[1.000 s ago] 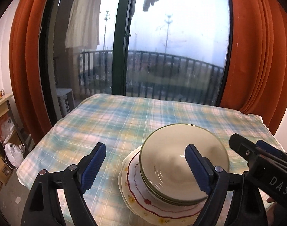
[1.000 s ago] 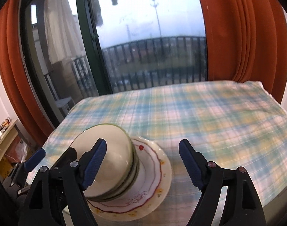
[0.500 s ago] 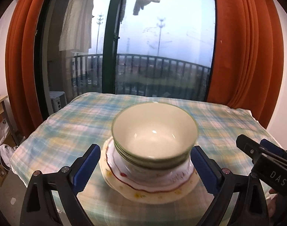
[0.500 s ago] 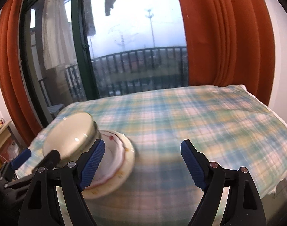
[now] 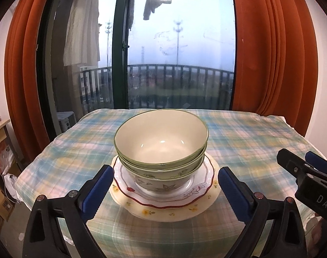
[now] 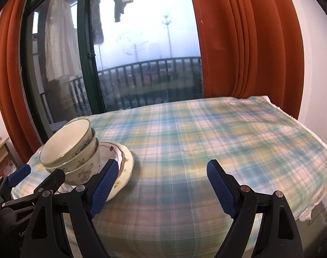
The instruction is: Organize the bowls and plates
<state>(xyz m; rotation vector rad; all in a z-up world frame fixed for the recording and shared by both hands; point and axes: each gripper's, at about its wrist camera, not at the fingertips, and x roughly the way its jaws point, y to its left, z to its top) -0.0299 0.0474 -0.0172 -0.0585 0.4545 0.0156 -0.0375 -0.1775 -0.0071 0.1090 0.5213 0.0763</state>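
Evidently, the nested bowls [image 5: 161,148] are kept stacked on the plates [image 5: 164,195] near the table [image 6: 206,142] edge, presumably for compactness, while the left gripper [image 5: 164,190] and right gripper [image 6: 161,182] are held spread, gripping nothing.
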